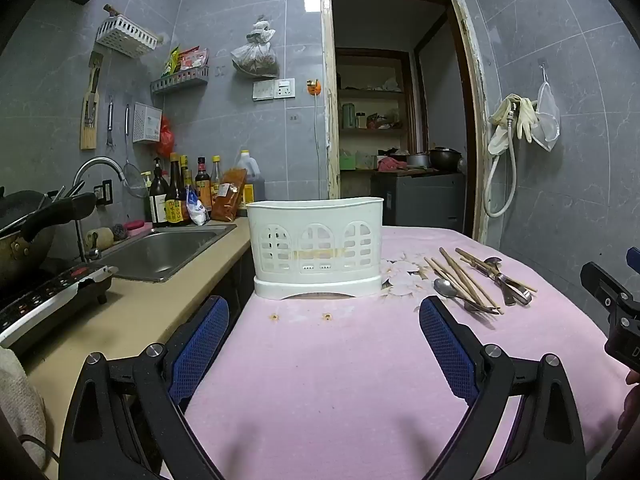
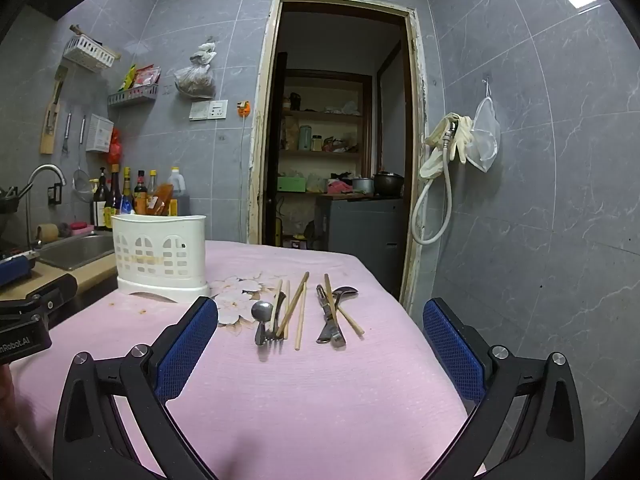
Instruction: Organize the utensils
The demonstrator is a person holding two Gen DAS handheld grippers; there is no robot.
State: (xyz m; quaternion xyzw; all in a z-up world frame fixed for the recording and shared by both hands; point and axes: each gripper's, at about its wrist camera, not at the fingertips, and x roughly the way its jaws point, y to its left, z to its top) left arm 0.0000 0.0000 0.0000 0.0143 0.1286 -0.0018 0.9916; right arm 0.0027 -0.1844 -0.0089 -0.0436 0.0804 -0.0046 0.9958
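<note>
The desk, covered in pink cloth, is carrying a white utensil holder at 12 o'clock. Chopsticks and spoons are lying at 2 o'clock of it. Left gripper and right gripper are hovering, fingers spread wide, released, grasping nothing. Only the left view is showing the sink.

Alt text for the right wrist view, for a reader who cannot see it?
The open right claw hovers empty over a pink tablecloth, facing loose chopsticks, spoons and a fork. A white utensil holder stands behind them on the left, beside a sink.
</note>
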